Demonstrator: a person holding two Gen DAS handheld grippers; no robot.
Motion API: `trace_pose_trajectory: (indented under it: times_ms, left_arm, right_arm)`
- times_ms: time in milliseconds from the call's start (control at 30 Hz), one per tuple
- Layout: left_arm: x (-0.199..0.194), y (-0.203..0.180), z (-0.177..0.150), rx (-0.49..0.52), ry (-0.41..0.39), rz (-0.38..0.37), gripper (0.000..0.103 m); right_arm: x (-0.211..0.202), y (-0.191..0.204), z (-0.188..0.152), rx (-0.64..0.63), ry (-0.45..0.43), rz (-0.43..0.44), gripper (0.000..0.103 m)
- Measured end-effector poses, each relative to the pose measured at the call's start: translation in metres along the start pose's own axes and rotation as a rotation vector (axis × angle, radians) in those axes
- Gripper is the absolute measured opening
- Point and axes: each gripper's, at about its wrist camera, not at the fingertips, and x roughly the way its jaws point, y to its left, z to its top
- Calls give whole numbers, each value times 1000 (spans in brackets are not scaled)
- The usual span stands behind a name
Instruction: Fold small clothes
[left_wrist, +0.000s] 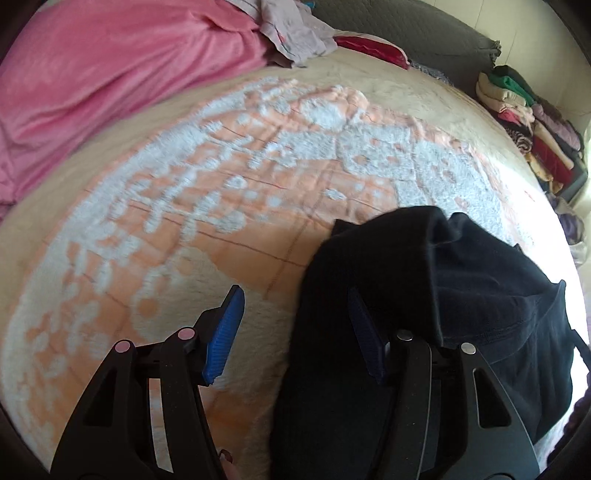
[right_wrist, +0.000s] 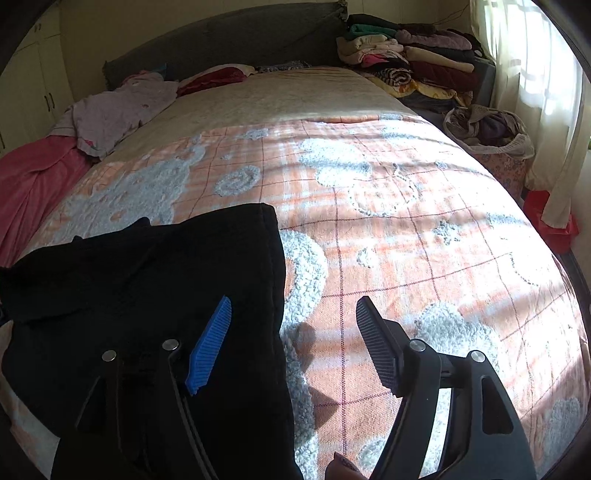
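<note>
A black garment lies on the orange and white patterned blanket. In the left wrist view it covers the lower right, with a fold ridge near its top. My left gripper is open; its right finger is over the black cloth, its left finger over the blanket. In the right wrist view the same garment fills the lower left, its straight edge running down the middle. My right gripper is open and straddles that edge, the left finger over the cloth, the right over the blanket.
A pink blanket and a lilac garment lie at the bed's far left. A stack of folded clothes stands at the far right by the grey headboard. A basket of clothes and a curtain are beside the bed.
</note>
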Motion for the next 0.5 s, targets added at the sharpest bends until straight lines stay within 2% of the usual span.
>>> trace_pose_trajectory:
  times_ms: [100, 200, 333, 433, 500]
  left_arm:
    - [-1, -9, 7, 9, -30, -36, 52]
    - [-3, -9, 16, -29, -77, -63, 56]
    - [5, 11, 21, -163, -57, -68, 58]
    - [2, 20, 23, -187, -54, -89, 58]
    - [2, 20, 24, -169, -43, -111, 59]
  right_arm:
    - [9, 6, 3, -12, 9, 10, 69]
    - [16, 9, 7, -11, 13, 12, 69]
    - [18, 9, 10, -8, 7, 4, 69]
    - [17, 10, 14, -21, 1, 6, 69]
    - [19, 14, 18, -39, 2, 10, 69]
